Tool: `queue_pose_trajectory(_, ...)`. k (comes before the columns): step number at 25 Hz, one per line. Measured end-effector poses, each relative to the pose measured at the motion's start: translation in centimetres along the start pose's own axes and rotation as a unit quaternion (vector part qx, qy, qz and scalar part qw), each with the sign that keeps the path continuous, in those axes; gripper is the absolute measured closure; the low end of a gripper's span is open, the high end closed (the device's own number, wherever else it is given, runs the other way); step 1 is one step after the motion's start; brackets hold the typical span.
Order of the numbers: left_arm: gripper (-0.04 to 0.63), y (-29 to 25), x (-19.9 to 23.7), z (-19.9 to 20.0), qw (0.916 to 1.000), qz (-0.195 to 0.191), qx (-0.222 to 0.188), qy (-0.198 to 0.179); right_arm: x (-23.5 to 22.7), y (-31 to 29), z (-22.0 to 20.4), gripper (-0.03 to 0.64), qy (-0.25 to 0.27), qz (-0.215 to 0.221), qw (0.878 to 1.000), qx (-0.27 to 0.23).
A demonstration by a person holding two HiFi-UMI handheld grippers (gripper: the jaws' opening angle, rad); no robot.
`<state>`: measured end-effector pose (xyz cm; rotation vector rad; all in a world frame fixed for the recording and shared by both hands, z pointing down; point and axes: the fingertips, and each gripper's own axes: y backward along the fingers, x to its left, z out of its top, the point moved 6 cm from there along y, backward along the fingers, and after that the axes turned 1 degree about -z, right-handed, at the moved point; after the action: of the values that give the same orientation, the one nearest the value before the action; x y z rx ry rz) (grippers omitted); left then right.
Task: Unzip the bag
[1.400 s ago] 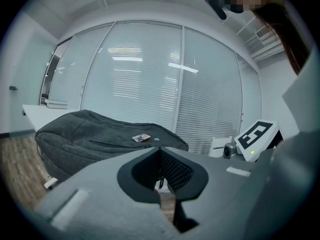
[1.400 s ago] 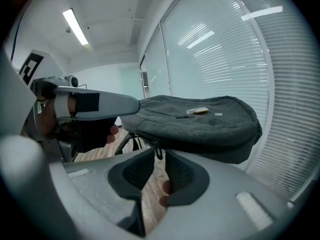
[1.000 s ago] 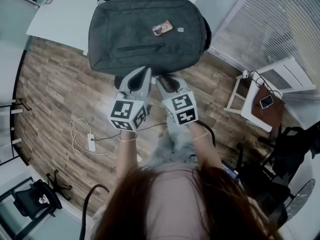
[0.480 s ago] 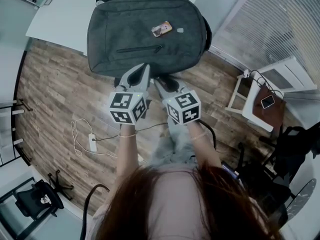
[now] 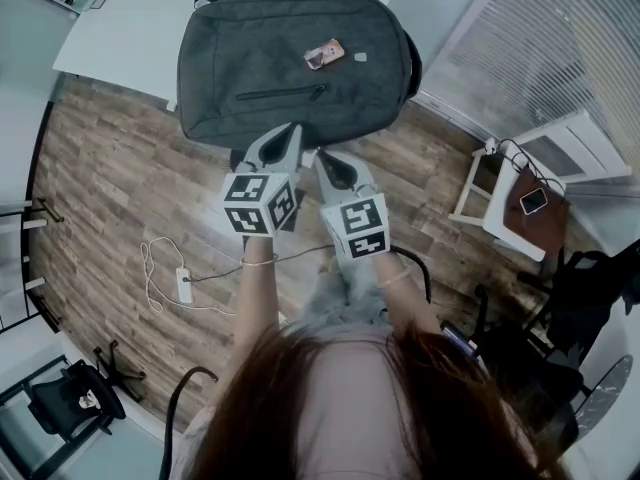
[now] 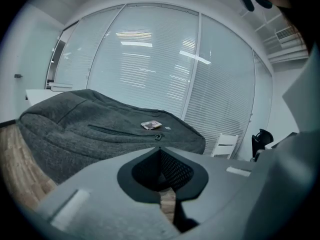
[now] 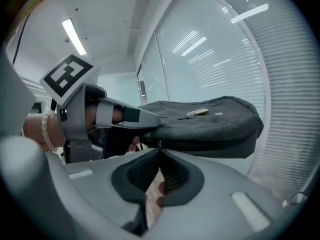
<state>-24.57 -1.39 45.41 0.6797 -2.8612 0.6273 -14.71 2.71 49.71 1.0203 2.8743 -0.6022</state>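
Note:
A dark grey backpack (image 5: 290, 63) lies flat on a white table (image 5: 120, 28), its front pocket zipper (image 5: 282, 94) closed with the pull at the right end. A small tag (image 5: 325, 54) lies on top of it. My left gripper (image 5: 291, 131) is shut, its tips together just short of the bag's near edge. My right gripper (image 5: 322, 158) is beside it, also shut with nothing in it, a little further back. The left gripper view looks across the backpack (image 6: 100, 129) to the pocket zipper pull (image 6: 158, 136). In the right gripper view the left gripper (image 7: 156, 119) points at the backpack (image 7: 210, 121).
The table's edge overhangs a wood floor (image 5: 110, 188). A white cable with an adapter (image 5: 182, 284) lies on the floor at the left. A small white stand with a phone (image 5: 533, 203) is at the right, by the blinds. A black chair base (image 5: 70, 398) sits at lower left.
Both grippers have shifted slightly, the left a little up toward the bag and the right a little lower. The backpack has not moved.

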Motion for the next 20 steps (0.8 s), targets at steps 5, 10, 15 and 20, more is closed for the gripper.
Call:
queue_pose_trajectory(5,0.588,0.11,0.03,-0.25,1.0000,0.003,-0.002,0.004,0.76,0.24,0.06,0.607,0.045,-0.038,0.998,0.017)
queue_pose_trajectory(10,0.588,0.01,-0.08,-0.52,1.0000,0.003,0.000,0.005,0.75,0.47,0.04,0.607,0.081,-0.074,0.993,0.035)
queue_pose_trajectory(15,0.588,0.08,0.08,-0.55,1.0000,0.004,0.001,0.006,0.75,0.61,0.16,0.607,0.095,-0.110,0.988,0.051)
queue_pose_trajectory(20,0.588,0.15,0.18,-0.55,0.9999,0.000,0.002,0.011,0.38,0.82,0.15,0.607,0.097,-0.127,0.985,0.058)
